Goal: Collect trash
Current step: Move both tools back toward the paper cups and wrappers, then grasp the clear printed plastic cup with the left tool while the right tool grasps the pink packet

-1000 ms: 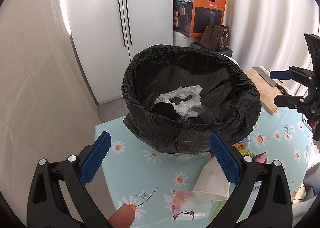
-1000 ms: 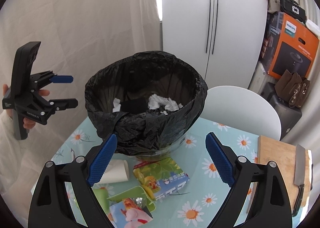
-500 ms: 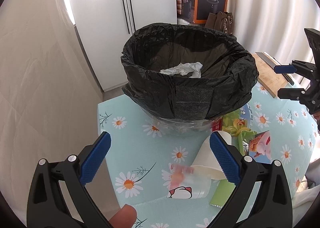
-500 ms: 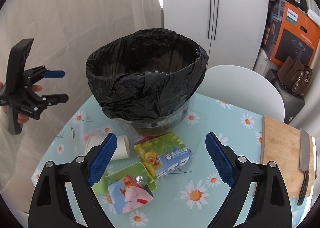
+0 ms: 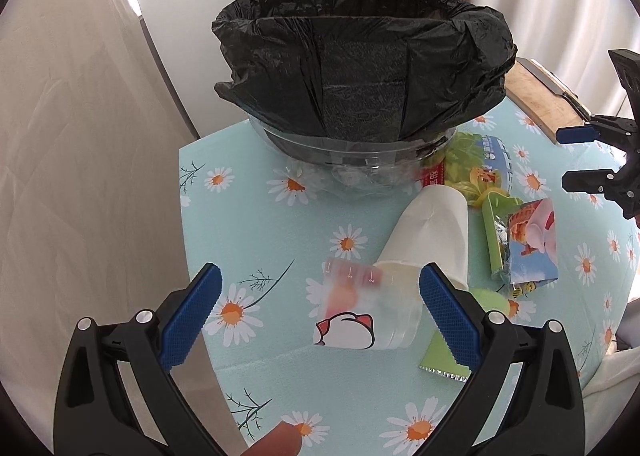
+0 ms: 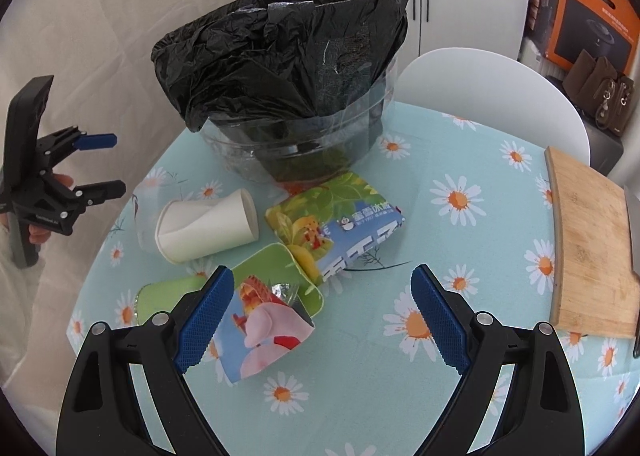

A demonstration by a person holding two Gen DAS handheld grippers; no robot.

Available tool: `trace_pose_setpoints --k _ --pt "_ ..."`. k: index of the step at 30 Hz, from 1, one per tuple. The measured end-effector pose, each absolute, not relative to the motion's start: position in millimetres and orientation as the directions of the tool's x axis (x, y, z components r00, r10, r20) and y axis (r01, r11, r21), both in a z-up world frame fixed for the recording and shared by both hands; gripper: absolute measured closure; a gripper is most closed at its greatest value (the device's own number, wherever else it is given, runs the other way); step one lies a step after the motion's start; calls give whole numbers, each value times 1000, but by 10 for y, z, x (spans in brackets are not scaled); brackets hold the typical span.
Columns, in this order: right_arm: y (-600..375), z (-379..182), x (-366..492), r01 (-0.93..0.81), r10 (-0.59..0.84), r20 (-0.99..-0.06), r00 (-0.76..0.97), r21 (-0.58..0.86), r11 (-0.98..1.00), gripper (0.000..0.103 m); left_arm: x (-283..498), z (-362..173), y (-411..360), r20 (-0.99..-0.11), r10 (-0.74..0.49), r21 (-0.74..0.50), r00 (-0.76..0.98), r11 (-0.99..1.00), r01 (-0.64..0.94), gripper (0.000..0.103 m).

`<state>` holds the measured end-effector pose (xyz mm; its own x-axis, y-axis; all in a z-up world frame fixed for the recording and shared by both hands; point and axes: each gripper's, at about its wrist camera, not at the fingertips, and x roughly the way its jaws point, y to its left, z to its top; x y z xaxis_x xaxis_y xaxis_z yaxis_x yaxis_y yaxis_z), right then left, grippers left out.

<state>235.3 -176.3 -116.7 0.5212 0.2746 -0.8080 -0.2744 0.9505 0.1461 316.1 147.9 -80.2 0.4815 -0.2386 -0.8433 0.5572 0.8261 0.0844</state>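
Left tool (image 5: pixel 320 316) gapes over paper cup (image 5: pixel 430 236), mouth facing it.

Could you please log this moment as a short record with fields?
bin: clear tub lined with black bag, on the daisy tablecloth
loose trash: white paper cup on its side, clear plastic cup, green snack packet, pink wrapper
left tongs: open, empty, around the clear cup
right tongs: open, empty, above the table
aside: cutting board
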Motion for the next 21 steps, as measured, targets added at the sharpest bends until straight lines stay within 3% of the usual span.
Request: trace_pose_setpoints --k 21 --pt "-1682 -1651 2308 -241 283 -868 409 196 950 18 3169 -1454 1397 -941 -201 -1 272 807 591 6"
